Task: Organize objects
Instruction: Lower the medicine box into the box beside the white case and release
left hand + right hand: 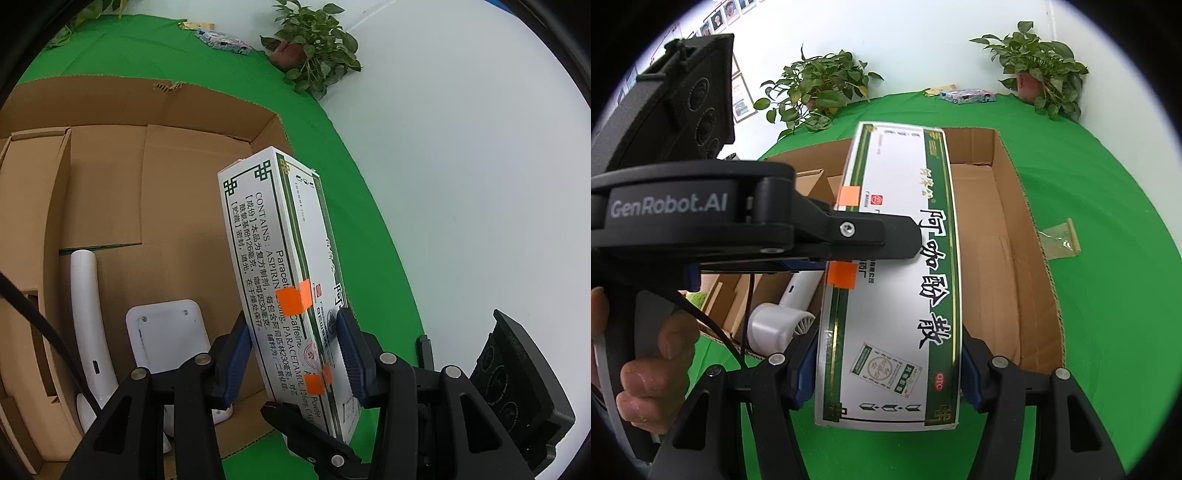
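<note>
Green-clothed bench (1108, 221) | both grippers, left gripper (295, 354) and right gripper (888, 369), clamp white-and-green cardboard medicine box (897, 280) above open brown cardboard carton (1027, 258) | risk: uneven release tips it onto white plastic handheld fan (779, 321).

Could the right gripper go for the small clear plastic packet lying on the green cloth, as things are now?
Probably not yet. The right gripper has its jaws clamped on the white-and-green medicine box, shared with the left gripper. The clear plastic packet lies uncovered beyond the open cardboard carton.

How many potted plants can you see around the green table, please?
2: one potted plant at the table's far left edge, another at the far right corner by the wall. Others may be hidden behind the medicine box.
</note>
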Available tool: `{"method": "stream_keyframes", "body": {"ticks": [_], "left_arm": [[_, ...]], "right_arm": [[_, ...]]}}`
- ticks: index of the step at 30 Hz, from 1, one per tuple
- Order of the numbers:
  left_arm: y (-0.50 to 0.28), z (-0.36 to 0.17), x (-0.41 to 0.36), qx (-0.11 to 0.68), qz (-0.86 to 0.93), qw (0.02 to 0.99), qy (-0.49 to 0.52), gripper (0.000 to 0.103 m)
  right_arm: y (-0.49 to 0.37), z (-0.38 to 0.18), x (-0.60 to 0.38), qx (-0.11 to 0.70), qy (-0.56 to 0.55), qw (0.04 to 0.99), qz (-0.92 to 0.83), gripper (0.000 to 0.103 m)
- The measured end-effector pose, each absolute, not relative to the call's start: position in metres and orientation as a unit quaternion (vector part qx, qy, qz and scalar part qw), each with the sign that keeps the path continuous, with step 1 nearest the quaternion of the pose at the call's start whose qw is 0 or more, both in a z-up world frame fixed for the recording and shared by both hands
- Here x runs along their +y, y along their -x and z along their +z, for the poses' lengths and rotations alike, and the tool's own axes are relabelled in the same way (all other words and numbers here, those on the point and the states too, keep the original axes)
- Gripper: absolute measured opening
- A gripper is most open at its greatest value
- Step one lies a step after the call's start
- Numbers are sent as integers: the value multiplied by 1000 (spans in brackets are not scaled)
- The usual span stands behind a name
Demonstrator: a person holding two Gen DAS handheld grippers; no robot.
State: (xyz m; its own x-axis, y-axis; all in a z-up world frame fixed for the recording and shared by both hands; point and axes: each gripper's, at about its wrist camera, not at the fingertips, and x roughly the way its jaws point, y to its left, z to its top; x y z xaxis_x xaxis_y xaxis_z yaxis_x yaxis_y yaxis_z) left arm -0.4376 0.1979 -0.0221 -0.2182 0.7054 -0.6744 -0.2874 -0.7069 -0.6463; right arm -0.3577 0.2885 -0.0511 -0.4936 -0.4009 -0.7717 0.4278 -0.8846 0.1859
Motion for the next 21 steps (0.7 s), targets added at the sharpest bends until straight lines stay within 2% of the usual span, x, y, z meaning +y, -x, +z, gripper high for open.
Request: {"method": "stream_keyframes", "body": {"ticks": [7, 15, 21], "left_arm": [[485, -44, 200, -216, 732, 335, 552, 44], [508, -95, 211, -209, 699, 313, 608, 44], [514, -100, 222, -183, 701, 310, 616, 51]], "right_arm": [[389, -55, 284, 13, -483, 225, -846, 61], [411, -103, 278, 11, -545, 207, -812, 61], [403, -125, 278, 44, -543, 176, -820, 62]]}}
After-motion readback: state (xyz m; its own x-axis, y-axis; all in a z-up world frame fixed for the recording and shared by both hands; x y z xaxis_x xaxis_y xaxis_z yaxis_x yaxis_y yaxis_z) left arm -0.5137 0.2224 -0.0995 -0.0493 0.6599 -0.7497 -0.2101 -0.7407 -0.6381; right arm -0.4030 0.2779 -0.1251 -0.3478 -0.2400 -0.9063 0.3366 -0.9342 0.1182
